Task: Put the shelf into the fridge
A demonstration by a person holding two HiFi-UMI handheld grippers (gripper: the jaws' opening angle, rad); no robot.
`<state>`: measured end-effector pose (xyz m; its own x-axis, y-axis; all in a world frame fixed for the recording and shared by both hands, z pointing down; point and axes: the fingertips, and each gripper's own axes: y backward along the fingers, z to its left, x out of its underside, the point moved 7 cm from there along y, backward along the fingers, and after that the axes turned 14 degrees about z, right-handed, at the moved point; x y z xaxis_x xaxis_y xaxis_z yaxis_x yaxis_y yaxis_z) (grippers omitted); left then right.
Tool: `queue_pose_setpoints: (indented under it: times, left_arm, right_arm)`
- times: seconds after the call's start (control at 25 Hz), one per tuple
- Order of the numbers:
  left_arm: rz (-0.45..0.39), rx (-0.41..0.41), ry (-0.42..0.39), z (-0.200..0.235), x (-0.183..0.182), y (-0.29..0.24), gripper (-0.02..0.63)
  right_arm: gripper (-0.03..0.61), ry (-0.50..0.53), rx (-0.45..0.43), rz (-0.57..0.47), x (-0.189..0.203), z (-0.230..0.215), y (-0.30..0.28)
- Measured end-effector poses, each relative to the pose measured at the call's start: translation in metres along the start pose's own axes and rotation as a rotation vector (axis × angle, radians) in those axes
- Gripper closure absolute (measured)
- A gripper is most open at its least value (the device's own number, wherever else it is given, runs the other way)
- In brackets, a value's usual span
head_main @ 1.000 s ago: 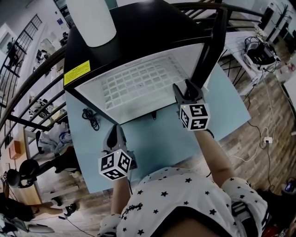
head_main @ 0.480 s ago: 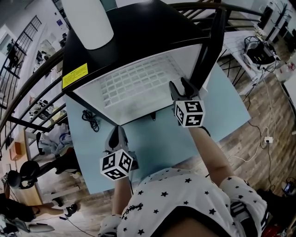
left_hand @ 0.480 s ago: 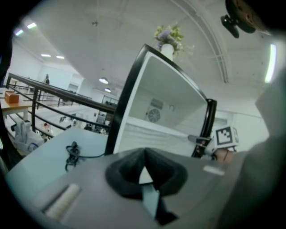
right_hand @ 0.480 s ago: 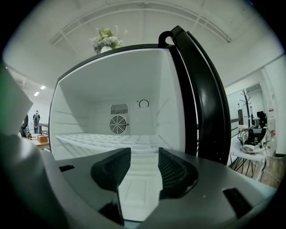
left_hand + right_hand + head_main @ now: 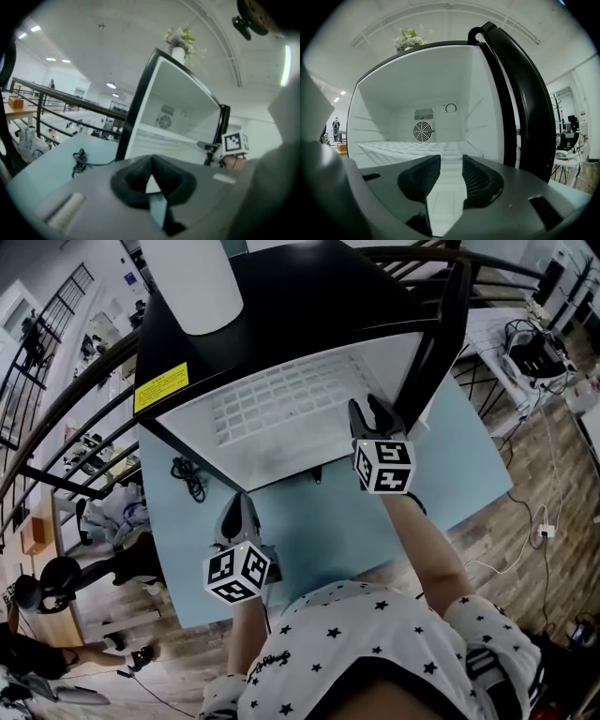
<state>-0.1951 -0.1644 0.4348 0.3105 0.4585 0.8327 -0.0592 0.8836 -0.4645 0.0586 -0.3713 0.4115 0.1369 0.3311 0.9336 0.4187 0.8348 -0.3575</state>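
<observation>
- Right claw closing, pads half apart, nothing between them, at the fridge mouth.
- Left claw pressed fully together, empty, low over the tabletop.
- White grid shelf lying flat inside the fridge, just past the right claw.

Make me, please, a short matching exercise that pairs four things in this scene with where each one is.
Things:
1. shelf
2. black cable
3. vase
4. fridge door

Places:
A. on top of the fridge
B. on the table, at the fridge's left
C. standing open at the fridge's right
D. lying inside the fridge

Pairs: 1-D, 2-B, 3-A, 4-C
</observation>
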Motion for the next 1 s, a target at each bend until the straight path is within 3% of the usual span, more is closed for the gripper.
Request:
queue_pose_setpoints:
  times: [0.16, 0.44, 1.0]
  left_arm:
    - [0.0, 0.002, -0.001, -0.004, 0.002, 0.001, 0.606]
    - [-0.007, 0.016, -0.011, -0.018, 0.008, 0.011, 0.606]
    - [-0.047, -0.016, -0.026, -0.074, 0.034, 0.067, 0.607]
  right_arm:
    - [0.449, -0.001, -0.02, 0.011, -0.001, -0.001, 0.0]
    - [0.521, 0.027, -0.059, -0.001, 0.0, 0.011, 0.022]
    - [0.558, 0.102, -0.25, -0.039, 0.014, 0.041, 0.135]
